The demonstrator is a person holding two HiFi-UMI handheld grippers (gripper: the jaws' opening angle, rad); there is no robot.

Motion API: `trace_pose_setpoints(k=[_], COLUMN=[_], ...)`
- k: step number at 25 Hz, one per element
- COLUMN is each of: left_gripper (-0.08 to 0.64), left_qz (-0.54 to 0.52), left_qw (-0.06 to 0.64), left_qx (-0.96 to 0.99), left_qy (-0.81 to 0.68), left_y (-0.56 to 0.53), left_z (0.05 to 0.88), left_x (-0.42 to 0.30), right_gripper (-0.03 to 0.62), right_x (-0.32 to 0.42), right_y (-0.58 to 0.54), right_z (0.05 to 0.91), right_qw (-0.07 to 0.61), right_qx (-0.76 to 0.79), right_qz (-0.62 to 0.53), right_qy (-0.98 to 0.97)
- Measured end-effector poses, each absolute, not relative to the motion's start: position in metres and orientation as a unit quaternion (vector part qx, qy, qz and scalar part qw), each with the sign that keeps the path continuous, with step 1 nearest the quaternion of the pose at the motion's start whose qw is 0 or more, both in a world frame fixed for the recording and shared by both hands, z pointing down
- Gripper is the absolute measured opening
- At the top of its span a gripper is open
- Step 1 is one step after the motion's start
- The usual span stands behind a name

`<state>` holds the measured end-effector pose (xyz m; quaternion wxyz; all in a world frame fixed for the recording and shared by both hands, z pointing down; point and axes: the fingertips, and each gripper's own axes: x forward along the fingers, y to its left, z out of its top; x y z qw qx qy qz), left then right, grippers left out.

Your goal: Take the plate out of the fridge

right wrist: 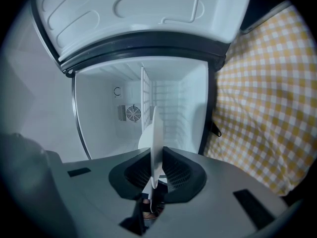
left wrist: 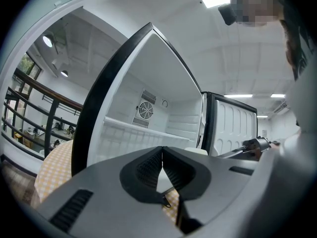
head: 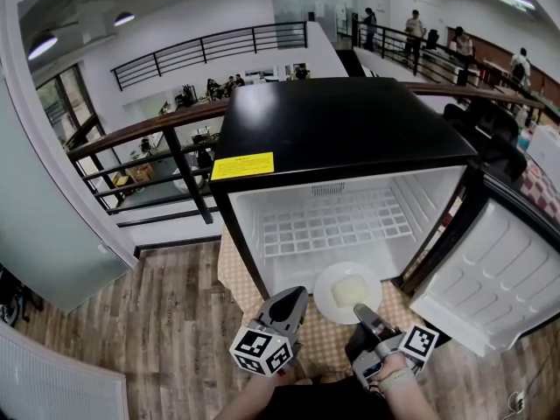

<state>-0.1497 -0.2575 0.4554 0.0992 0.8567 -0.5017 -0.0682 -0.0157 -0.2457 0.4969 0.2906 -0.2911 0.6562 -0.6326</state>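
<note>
A: Where is the plate (head: 328, 300)?
B: Its rim is pinched in the right gripper (head: 363, 311), the rest just ahead, at the fridge (head: 341, 129) mouth. The left gripper (left wrist: 162, 151) is pressed together, empty.
A: The yellow label (head: 242, 165)?
B: Too small to read.

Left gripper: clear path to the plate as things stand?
Likely yes. The left gripper, shut and empty, sits just beside the plate with nothing between; the right gripper holds its near rim.

Hidden and cut off around the fridge (head: 341, 138)
The plate (head: 328, 297), before the fridge, has its near rim under the right gripper (head: 361, 310); its pale lump (head: 351, 289) is unidentifiable. The door (head: 490, 274) leaves the frame; people (head: 414, 26) behind are tiny.
</note>
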Motion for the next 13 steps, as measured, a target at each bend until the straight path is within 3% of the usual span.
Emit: trace_pose_setpoints(k=[13], left_gripper=[0.009], left_qz=[-0.069], left_qw=[0.1], left_qx=[0.855], left_qy=[-0.504], left_y=[-0.2613], left_z=[0.4565], left_x=[-0.1525], right_gripper=[0.06], right_x=[-0.0209], right_y=[-0.2485], right_z=[0.4965], right_qw=[0.291], right_qx=[-0.286], right_qz=[-0.636], right_qy=[0.655])
